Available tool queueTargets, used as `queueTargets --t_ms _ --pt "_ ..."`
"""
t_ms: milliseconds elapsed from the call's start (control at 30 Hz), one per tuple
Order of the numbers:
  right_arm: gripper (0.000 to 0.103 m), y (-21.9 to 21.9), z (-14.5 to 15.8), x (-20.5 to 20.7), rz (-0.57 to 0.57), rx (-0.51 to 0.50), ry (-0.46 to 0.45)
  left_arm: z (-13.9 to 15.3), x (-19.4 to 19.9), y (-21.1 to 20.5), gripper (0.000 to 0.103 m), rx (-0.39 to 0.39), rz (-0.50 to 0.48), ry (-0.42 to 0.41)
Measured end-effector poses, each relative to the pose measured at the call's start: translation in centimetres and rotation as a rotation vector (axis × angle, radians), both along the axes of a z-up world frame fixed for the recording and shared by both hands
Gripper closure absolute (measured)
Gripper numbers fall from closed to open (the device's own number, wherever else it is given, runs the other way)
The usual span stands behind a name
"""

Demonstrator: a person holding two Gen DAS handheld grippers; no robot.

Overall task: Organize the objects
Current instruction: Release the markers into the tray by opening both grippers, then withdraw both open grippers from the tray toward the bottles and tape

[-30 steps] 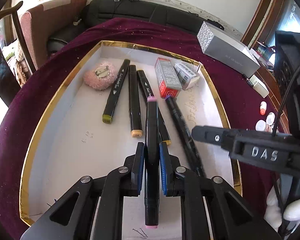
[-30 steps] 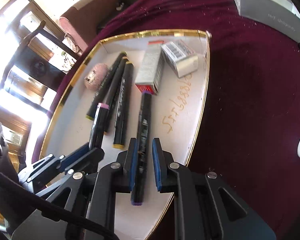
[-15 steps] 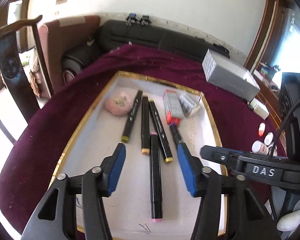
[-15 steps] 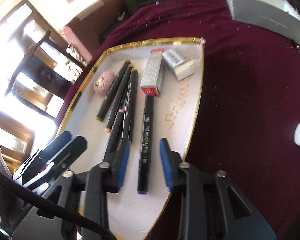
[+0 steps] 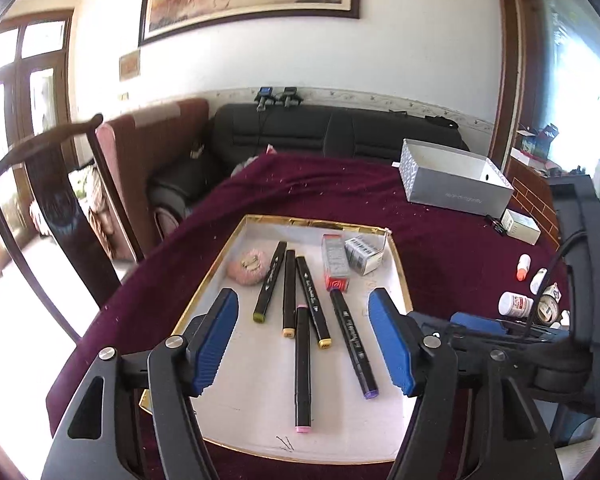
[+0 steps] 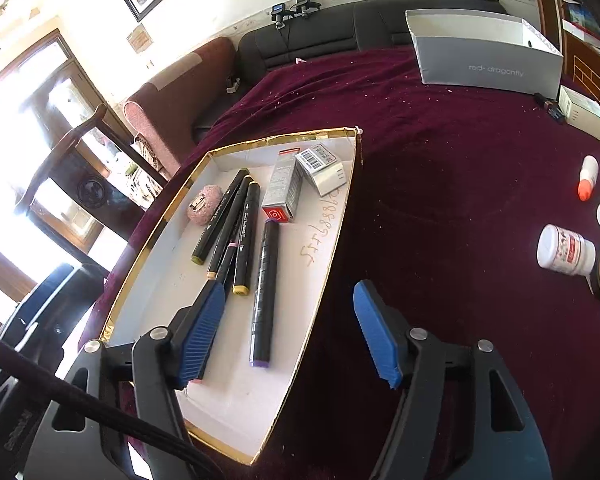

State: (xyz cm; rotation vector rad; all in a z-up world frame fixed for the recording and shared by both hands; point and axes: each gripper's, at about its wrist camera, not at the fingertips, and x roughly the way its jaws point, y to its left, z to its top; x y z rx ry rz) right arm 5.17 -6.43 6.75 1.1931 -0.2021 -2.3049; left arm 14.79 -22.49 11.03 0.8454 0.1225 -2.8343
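Note:
A gold-rimmed white tray (image 5: pixel 404 292) (image 6: pixel 332 240) on the maroon cloth holds several black markers. The pink-capped marker (image 5: pixel 302 368) and the purple-capped marker (image 5: pixel 353 340) (image 6: pixel 263 292) lie flat in it beside three others (image 5: pixel 289 292). A pink fuzzy clip (image 5: pixel 245 269) (image 6: pixel 204 204), a red-and-grey box (image 5: pixel 334 265) (image 6: pixel 282 192) and a silver barcode box (image 5: pixel 363 255) (image 6: pixel 321 168) lie at the far end. My left gripper (image 5: pixel 305 346) is open and empty, raised above the tray. My right gripper (image 6: pixel 290 336) is open and empty over the tray's right rim.
A grey shoebox (image 5: pixel 454 182) (image 6: pixel 484 54) and a small white box (image 6: pixel 584 112) sit at the far right. Small pill bottles (image 5: pixel 514 304) (image 6: pixel 566 254) and a dropper bottle (image 6: pixel 587 178) stand on the cloth at right. A dark sofa and a wooden chair (image 5: pixel 56 200) border the table.
Both grippers opened, let go of their markers and pulled back and up. The pink-capped and purple-capped markers now lie in the tray.

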Motion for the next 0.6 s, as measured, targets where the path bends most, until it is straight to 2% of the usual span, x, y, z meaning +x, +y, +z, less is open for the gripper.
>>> queueTargets --t_ms 600 --pt "0.031 3.2 0.9 0.9 -0.057 -0.009 0.046 -0.1 -0.1 3.2 0.041 -0.061 -0.036 -0.045"
